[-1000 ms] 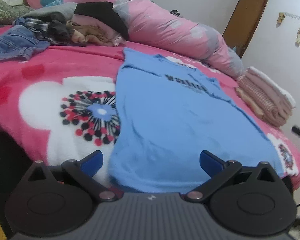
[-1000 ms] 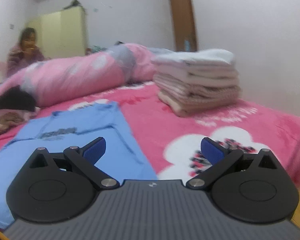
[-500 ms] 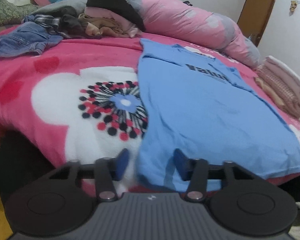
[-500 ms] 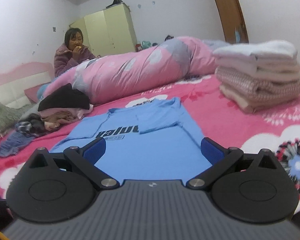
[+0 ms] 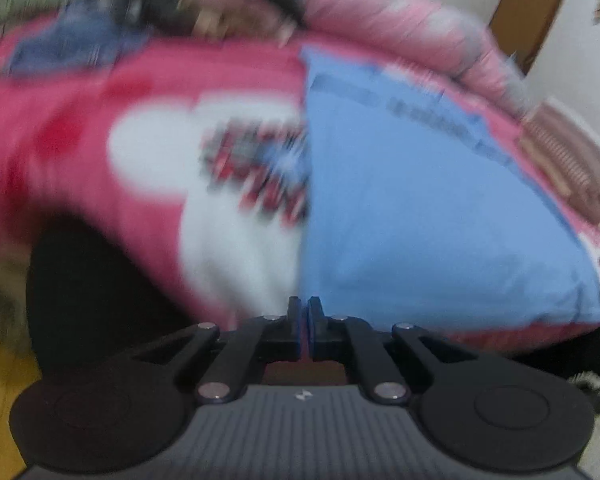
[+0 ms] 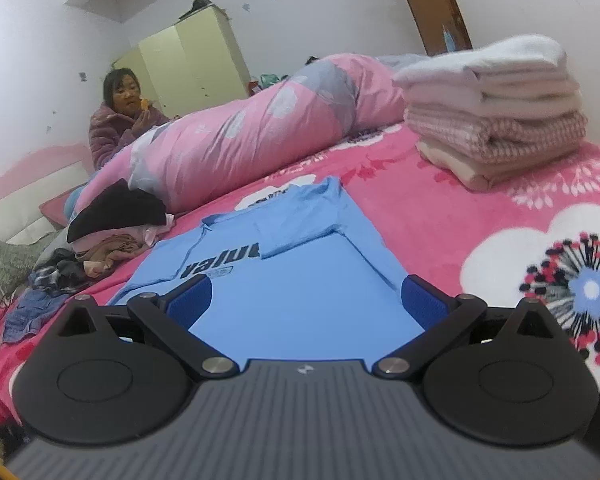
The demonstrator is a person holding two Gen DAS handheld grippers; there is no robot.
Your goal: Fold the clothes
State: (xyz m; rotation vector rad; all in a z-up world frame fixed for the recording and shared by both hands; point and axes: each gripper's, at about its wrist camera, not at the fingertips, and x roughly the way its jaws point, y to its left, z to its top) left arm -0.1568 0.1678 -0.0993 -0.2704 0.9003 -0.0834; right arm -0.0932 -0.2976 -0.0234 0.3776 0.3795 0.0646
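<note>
Bed (image 6: 440, 216): pink floral blanket covers it.

T-shirt (image 6: 300, 300): blue, dark lettering, spread flat on the blanket's near half, hem toward the near edge, both sleeves folded in over the chest.

Left gripper (image 5: 304, 326): jaws pressed together at the shirt's near left hem corner. The view is blurred; whether cloth is caught between the pads cannot be told.

Right gripper (image 6: 306, 300): jaws spread wide, nothing between them, over the shirt's near hem.

Folded stack (image 6: 496, 116): white and pink pieces, far right on the bed, well apart from the shirt.

Unfolded pile (image 6: 112, 236): black, pink and tan garments, with jeans (image 6: 32, 312) nearer, far left.

Duvet (image 6: 252, 136): pink and grey, rolled along the far side.

Person (image 6: 120, 120): seated behind the duvet, hand at mouth.

Wardrobe (image 6: 188, 60): pale yellow, against the far wall.
</note>
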